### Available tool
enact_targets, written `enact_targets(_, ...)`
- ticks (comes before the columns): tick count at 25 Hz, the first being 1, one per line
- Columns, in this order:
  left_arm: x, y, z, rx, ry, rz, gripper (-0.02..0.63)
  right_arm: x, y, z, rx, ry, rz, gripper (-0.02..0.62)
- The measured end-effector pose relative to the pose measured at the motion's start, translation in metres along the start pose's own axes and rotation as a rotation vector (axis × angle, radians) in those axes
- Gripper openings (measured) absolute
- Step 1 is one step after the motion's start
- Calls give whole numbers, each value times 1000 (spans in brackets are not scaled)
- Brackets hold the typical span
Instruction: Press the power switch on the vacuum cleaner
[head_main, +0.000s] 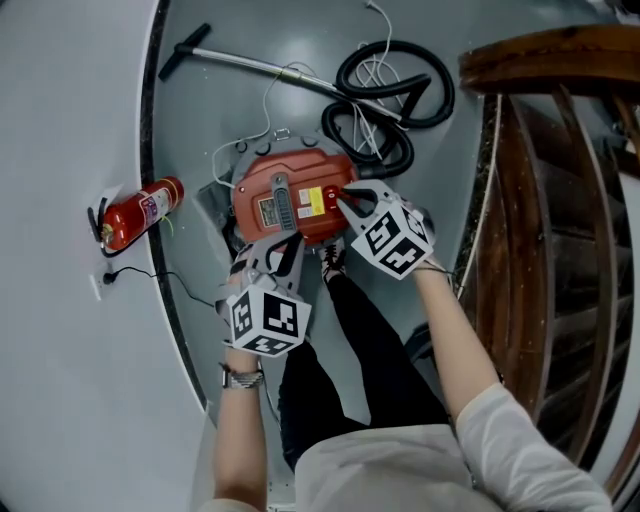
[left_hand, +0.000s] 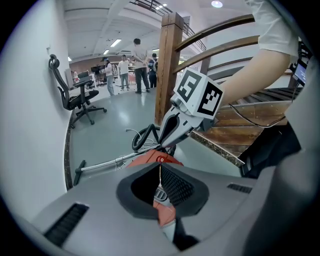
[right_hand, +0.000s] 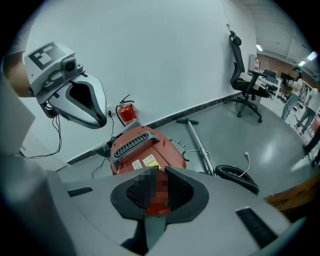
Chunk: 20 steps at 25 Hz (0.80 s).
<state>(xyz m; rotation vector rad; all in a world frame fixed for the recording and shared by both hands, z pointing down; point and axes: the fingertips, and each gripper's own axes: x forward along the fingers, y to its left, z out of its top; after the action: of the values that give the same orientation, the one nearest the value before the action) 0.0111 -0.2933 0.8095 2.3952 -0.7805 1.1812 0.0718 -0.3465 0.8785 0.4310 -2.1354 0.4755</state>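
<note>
- Vacuum cleaner (head_main: 285, 190): red, lying on the floor close to the curved wall edge, fire extinguisher (head_main: 140, 212) nearby at the wall.
- Right gripper (head_main: 341, 197): fingers closed together, holding nothing, tips at the round power switch (left_hand: 161, 159) on the housing top.
- Left gripper (head_main: 292, 240): fingers closed, holding nothing, tips over the housing's near edge.

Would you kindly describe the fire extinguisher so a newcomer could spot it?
Find the white wall on the head view's left. At its foot, left of the vacuum cleaner, stands the fire extinguisher: also red, but a slim cylinder with a black handle.
</note>
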Motion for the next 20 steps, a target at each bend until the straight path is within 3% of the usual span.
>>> enact_targets(20,5,-6,-15,-3,20,-17,5,33,-4,-26,83,42,24,32)
